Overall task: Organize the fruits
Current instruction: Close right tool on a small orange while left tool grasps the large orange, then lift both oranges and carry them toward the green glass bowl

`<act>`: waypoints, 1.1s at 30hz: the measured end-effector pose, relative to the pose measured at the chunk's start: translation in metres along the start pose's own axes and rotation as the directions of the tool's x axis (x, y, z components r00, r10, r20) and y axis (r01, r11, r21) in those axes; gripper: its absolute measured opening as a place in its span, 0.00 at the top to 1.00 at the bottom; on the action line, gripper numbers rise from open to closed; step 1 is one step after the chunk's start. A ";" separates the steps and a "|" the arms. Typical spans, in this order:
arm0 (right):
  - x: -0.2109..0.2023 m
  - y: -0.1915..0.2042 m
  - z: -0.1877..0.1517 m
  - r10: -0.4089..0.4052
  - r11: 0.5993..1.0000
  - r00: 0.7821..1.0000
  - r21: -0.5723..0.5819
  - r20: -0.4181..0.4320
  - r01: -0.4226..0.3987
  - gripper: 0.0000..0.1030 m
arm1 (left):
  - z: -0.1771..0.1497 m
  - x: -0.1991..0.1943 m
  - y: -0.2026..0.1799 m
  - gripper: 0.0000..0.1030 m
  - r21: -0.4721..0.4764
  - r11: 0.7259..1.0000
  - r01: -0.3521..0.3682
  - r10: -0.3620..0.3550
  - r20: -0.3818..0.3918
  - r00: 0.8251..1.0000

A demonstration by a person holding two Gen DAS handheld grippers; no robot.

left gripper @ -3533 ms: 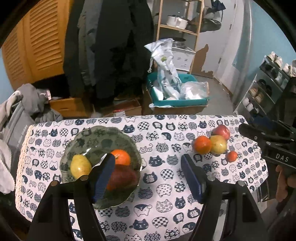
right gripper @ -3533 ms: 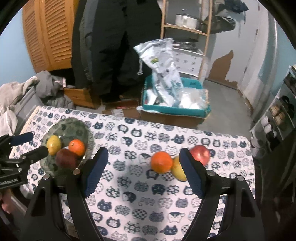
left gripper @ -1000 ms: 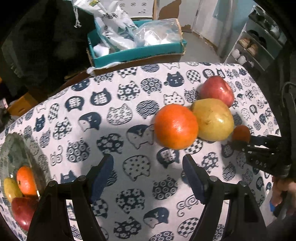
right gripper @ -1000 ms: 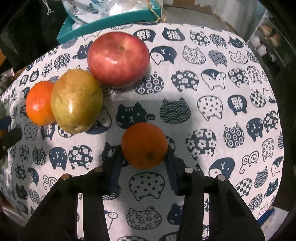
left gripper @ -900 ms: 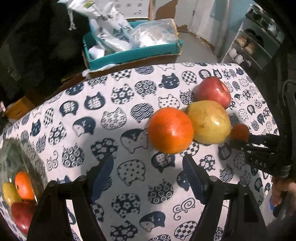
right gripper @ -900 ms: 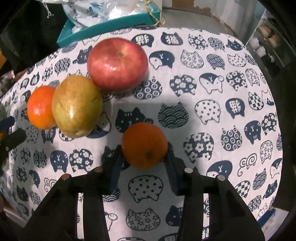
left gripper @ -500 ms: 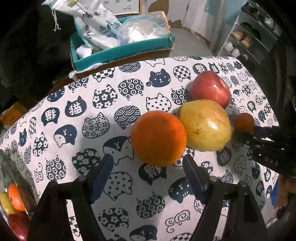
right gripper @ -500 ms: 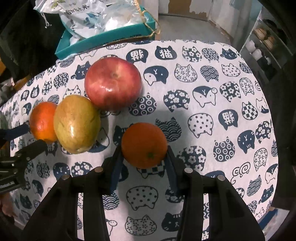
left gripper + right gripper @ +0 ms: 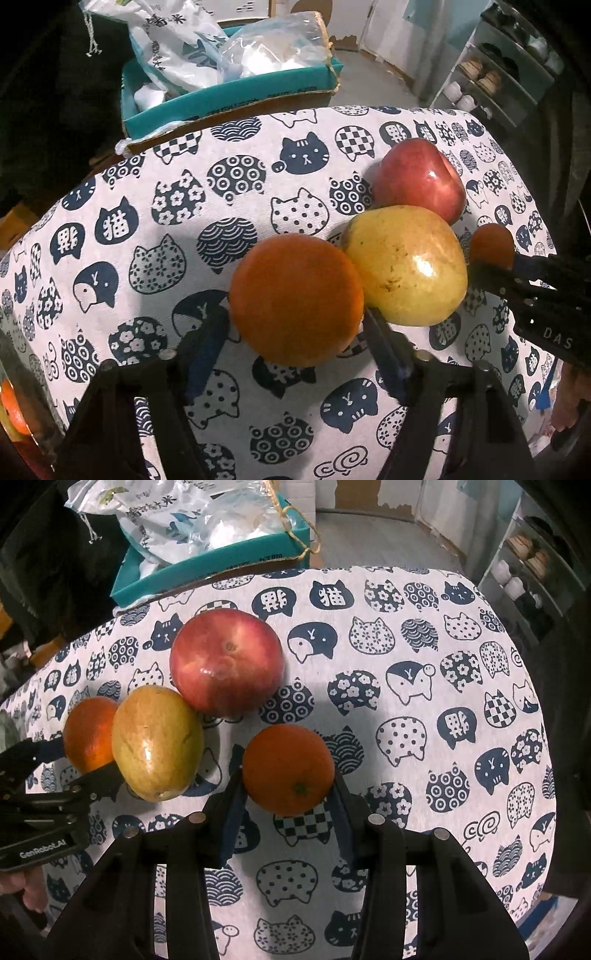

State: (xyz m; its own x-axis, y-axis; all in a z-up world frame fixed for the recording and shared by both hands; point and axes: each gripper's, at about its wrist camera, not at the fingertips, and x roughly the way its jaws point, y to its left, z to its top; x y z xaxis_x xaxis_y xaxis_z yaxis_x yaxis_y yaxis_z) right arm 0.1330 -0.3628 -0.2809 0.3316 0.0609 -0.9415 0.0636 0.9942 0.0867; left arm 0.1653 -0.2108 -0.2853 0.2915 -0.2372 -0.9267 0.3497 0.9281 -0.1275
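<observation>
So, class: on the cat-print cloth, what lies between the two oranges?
The yellow-green pear, seen in the right wrist view, sits between the larger orange and the smaller orange.

On the tablecloth [image 9: 406, 635] the apple [image 9: 226, 662], pear [image 9: 157, 747] and an orange [image 9: 88, 733] sit touching in a row. Another orange [image 9: 288, 768] lies apart, right of the pear. Behind the table stands a box [image 9: 207, 563] holding bags [image 9: 177, 515].

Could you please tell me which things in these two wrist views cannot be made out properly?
- Fruit bowl, left wrist view: cut off by the left edge and dark; its contents are unclear.
- Big orange, left wrist view: the left tongs have just been closing around it; pad contact is hidden behind the fruit.
- Small orange, right wrist view: the right tongs grip it; its underside is hidden.
</observation>
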 end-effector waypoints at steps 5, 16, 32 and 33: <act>-0.003 0.001 0.001 -0.005 1.000 1.000 -0.001 0.011 0.005 0.58 | -0.001 -0.001 -0.002 0.37 0.010 1.000 -0.006 0.006 0.011 1.000; -0.019 0.006 0.002 -0.010 1.000 0.999 -0.018 0.045 0.011 0.58 | -0.013 -0.018 -0.002 0.39 0.011 0.997 -0.071 0.071 0.037 0.997; -0.071 0.027 0.005 0.013 0.999 0.990 -0.053 0.137 -0.006 0.58 | -0.015 -0.087 0.010 0.39 -0.048 0.997 -0.065 0.071 0.136 0.988; -0.075 0.029 0.006 0.015 0.998 0.989 -0.056 0.145 -0.007 0.58 | -0.015 -0.091 0.010 0.39 -0.048 0.997 -0.066 0.072 0.143 0.987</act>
State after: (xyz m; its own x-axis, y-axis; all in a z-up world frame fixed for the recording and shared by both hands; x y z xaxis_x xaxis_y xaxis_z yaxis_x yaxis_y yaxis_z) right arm 0.1152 -0.3394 -0.2057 0.4658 0.0628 -0.8827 0.0079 0.9971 0.0751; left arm 0.1289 -0.1759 -0.2079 0.4403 -0.2085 -0.8733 0.2864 0.9545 -0.0835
